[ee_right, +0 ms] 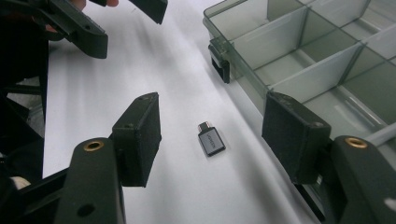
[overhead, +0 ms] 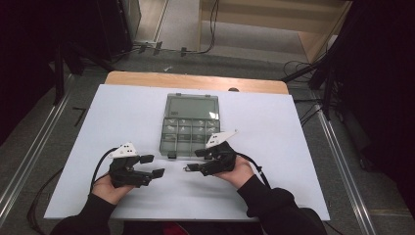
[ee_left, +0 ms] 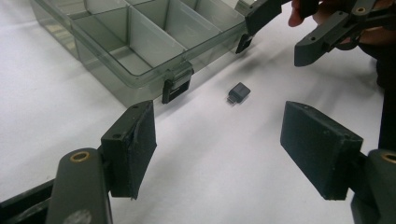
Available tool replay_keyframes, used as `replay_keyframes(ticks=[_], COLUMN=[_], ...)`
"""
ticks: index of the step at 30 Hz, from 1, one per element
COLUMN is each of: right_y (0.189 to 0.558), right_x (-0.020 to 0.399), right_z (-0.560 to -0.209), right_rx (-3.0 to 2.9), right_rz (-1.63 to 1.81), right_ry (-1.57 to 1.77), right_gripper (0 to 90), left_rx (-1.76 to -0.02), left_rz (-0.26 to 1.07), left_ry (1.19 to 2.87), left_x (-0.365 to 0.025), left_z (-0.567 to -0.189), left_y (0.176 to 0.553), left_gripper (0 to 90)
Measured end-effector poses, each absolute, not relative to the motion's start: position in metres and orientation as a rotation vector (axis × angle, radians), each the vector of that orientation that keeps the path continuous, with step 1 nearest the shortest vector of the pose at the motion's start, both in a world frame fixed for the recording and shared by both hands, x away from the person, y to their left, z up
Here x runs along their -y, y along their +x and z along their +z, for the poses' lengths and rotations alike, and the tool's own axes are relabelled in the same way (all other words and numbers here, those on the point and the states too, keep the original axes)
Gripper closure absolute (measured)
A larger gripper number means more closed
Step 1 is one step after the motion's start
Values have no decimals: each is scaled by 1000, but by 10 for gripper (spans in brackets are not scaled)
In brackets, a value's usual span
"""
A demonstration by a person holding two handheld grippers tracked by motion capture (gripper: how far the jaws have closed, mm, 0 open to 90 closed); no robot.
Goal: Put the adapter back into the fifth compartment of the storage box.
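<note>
A small dark adapter plug lies flat on the white table top, just in front of the clear grey compartment box. My right gripper is open, its two black pads on either side of the plug without touching it. In the high view the right gripper sits at the box's near edge and points left. My left gripper faces it from the left, open and empty. From the left gripper the plug lies a short way ahead, beside the box's front latch.
The box's lid is folded back flat toward the far side, and the compartments I can see look empty. A white sheet covers the table, with a wooden edge at the back. Cables trail from both grippers toward the person's sleeves.
</note>
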State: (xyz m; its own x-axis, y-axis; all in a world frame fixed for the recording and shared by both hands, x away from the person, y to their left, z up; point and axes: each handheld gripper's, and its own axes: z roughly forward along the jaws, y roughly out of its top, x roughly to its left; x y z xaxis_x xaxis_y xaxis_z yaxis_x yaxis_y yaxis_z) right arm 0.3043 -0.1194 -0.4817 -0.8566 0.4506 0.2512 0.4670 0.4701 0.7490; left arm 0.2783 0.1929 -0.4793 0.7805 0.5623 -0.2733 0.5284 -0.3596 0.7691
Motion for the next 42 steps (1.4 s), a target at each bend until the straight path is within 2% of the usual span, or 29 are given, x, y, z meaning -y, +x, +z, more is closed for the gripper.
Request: replay_keyframes(ticks=[24,42], right_y=[305,302], right_x=[101,92], right_z=[-502,-510], right_rx=[2750,2843], right_rz=[-1247,-1194], right_ry=[-813,-806], right_gripper=[429,591], left_rx=[-819,-822], left_rz=[56,54], left_ry=[2035,2044], left_x=[-193,-194], left_z=[-480,-480], left_y=[277,277], left_gripper=[273,273])
